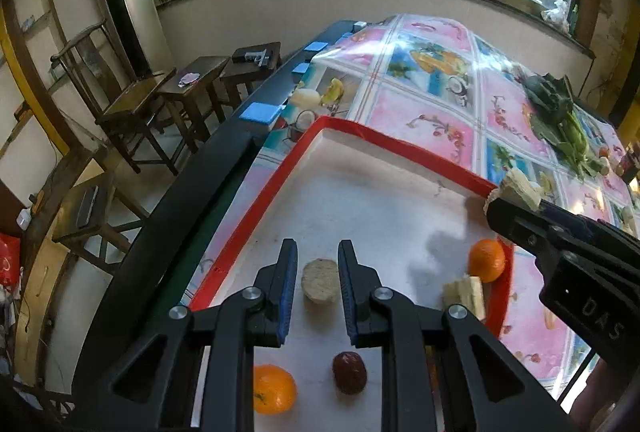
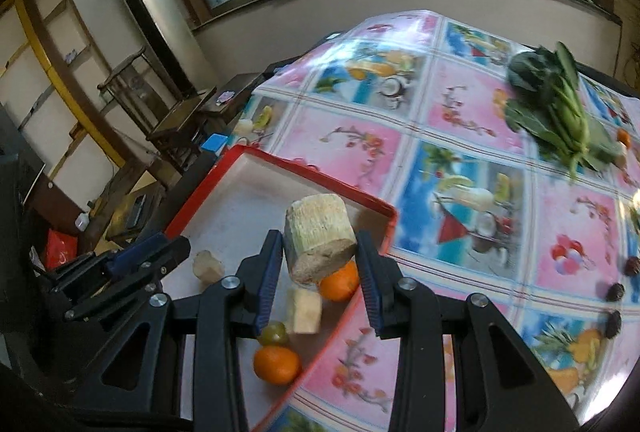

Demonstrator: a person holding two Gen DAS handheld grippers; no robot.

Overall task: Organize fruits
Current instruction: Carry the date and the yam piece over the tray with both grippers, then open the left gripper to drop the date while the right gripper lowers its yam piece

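A white tray with a red rim [image 1: 360, 128] [image 2: 304, 168] sits at the table's left edge. It holds two oranges [image 1: 486, 260] [image 1: 274, 388], a red jujube [image 1: 350, 372], a green grape [image 2: 274, 332] and pale cut pieces [image 1: 320, 280] [image 1: 466, 296]. My left gripper [image 1: 318, 244] [image 2: 180, 244] hovers over the tray, shut and empty. The round pale piece seen between its fingers lies on the tray below. My right gripper [image 2: 320, 240] [image 1: 496, 204] is shut on a thick sugarcane chunk [image 2: 320, 236] [image 1: 516, 188] above the tray's right rim.
Leafy greens [image 2: 556, 112] [image 1: 560, 116] lie at the far right of the flowered tablecloth. Several dark jujubes [image 2: 616, 292] sit near the right edge. Wooden chairs and stools [image 1: 132, 100] stand on the floor beyond the table's black left edge [image 1: 200, 192].
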